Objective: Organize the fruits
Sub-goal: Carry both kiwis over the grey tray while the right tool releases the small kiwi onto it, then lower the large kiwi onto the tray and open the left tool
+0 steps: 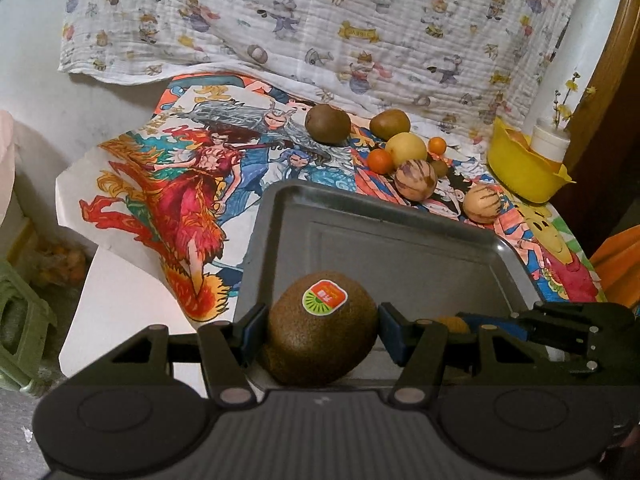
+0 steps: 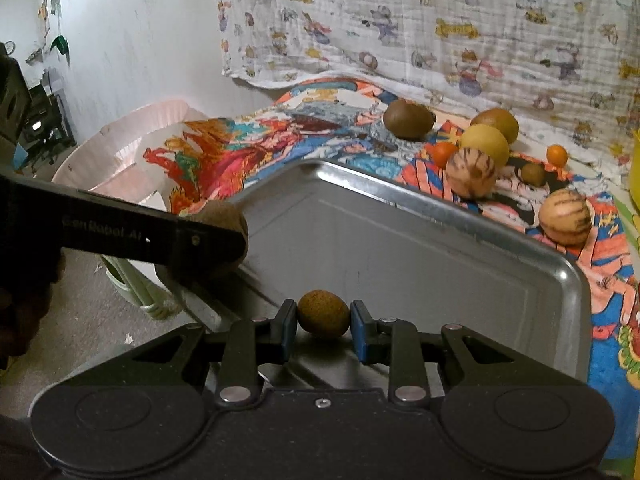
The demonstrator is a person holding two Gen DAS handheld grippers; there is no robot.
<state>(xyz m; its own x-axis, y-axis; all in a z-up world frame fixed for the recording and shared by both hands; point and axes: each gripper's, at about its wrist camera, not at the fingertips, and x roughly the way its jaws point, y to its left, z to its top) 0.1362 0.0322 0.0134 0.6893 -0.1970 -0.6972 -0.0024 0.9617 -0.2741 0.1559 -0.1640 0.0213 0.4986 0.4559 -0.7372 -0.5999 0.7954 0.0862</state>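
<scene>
My left gripper (image 1: 322,330) is shut on a large brown kiwi (image 1: 322,326) with an orange and green sticker, held over the near edge of the metal tray (image 1: 400,248). The right gripper (image 2: 323,320) is shut on a small brown fruit (image 2: 323,313) above the tray's near side (image 2: 440,264). In the right wrist view the left gripper's arm (image 2: 152,236) crosses from the left with its kiwi (image 2: 232,232) at the tip. Loose fruit lies beyond the tray: two kiwis (image 1: 327,123) (image 1: 389,123), a yellow fruit (image 1: 406,148), two striped round fruits (image 1: 415,180) (image 1: 482,203) and small oranges (image 1: 380,161).
A colourful cartoon cloth (image 1: 180,184) covers the table. A yellow bowl (image 1: 524,168) and a white cup (image 1: 550,144) stand at the back right. A printed blanket (image 1: 320,20) hangs behind. A pink basket (image 2: 132,148) and a green stool (image 1: 20,328) are off the left side.
</scene>
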